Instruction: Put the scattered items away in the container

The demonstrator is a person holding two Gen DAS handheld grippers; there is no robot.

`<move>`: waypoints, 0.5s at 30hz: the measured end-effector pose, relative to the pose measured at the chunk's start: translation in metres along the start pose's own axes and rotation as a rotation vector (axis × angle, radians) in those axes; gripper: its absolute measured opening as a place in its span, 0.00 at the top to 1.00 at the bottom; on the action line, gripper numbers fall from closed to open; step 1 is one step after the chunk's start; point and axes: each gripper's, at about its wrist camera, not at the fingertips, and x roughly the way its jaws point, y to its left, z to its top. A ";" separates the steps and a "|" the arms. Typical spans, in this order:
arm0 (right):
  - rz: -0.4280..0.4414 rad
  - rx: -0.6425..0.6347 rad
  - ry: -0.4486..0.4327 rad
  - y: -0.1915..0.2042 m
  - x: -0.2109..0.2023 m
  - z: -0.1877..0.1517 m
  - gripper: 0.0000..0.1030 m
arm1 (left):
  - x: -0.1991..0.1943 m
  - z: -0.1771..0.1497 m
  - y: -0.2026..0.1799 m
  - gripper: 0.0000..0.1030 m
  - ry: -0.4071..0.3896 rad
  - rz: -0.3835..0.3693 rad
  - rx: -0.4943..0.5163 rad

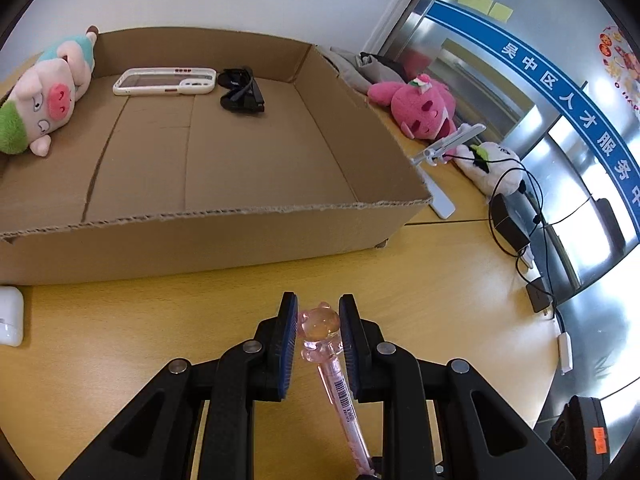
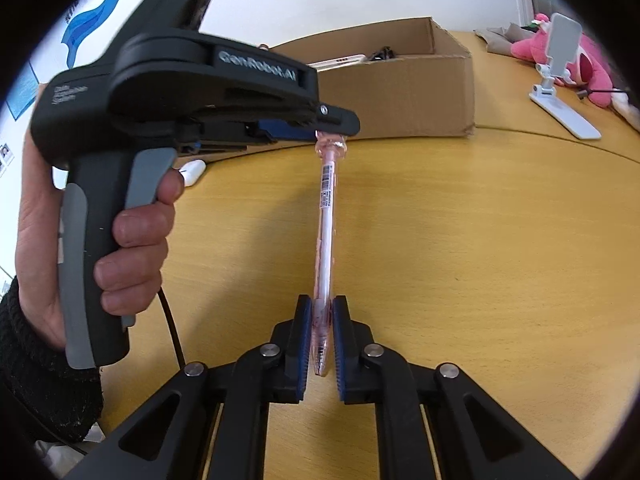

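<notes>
Level, both grippers' fingers (image 2: 303, 344) pinch the pen (image 2: 326, 216).

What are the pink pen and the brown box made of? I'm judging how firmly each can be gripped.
The pink bear-topped pen looks like clear, glossy hard plastic: light passes through its barrel and the bear head shines. The open brown box looks like matte corrugated cardboard: its torn top edge shows ragged fluting. Both tools, left and right, grip the pen.

I've got a clear pink pen (image 1: 337, 376) with a barcode strip, blue ribbed pads (image 1: 289, 350) on black grippers, a plain brown box (image 1: 224, 236), yellow wood table (image 1: 120, 332), and a hot-pink plush (image 1: 420, 108).
</notes>
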 end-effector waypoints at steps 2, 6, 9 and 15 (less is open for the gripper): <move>0.019 -0.009 -0.012 0.007 0.000 0.004 0.91 | -0.013 0.005 0.000 0.79 -0.029 -0.007 0.004; 0.056 -0.028 -0.038 0.023 -0.001 0.016 0.91 | -0.040 0.018 0.000 0.79 -0.079 -0.024 0.023; 0.086 -0.036 -0.063 0.035 -0.003 0.030 0.91 | -0.055 0.033 0.001 0.79 -0.104 -0.019 0.042; 0.127 -0.054 -0.127 0.054 -0.011 0.067 0.91 | -0.084 0.074 0.010 0.79 -0.142 -0.017 0.080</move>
